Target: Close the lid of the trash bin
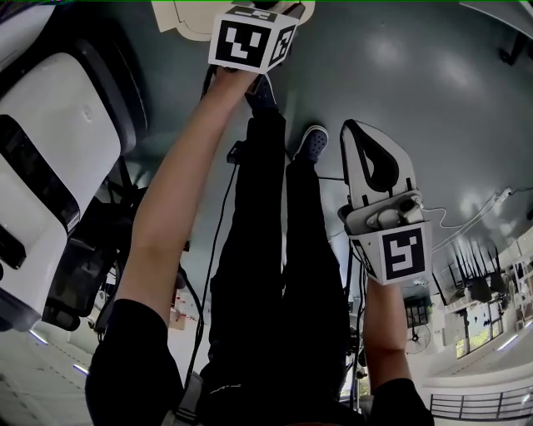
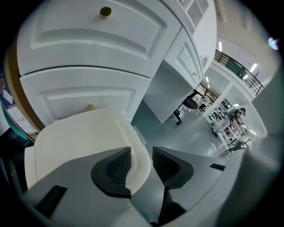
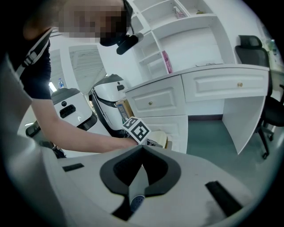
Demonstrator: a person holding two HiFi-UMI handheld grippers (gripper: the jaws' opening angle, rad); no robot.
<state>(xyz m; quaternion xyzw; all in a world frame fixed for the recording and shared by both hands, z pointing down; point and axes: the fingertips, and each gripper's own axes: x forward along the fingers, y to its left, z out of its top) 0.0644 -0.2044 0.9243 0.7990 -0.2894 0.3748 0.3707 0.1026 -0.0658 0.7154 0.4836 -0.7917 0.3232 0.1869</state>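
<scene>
A white cabinet was seen close behind the work. Its two drawer fronts were fitted with small brass knobs, and the lower knob was seen just above the far edge of the cream lid of the trash bin. To the right, a white desk was set on the grey floor, with a black office chair near it. In the head view a big white-and-black machine was parked at the left, close to the left arm. A dark cable was trailed beside the person's legs, and dark shoes were planted between the two grippers.

And there it was: the left gripper was set at the lid's curved rim with its jaws spread. The rim was taken into the gap beside the pad on the lid's side, while a strip of floor was left showing before the other pad. No pinch could be made out. The bare left forearm was stretched out long toward the lid, with the gripper tipped downward. The right gripper was held well apart from the lid, jaws pressed together at the tips with nothing between them. The right forearm was drawn in short.
</scene>
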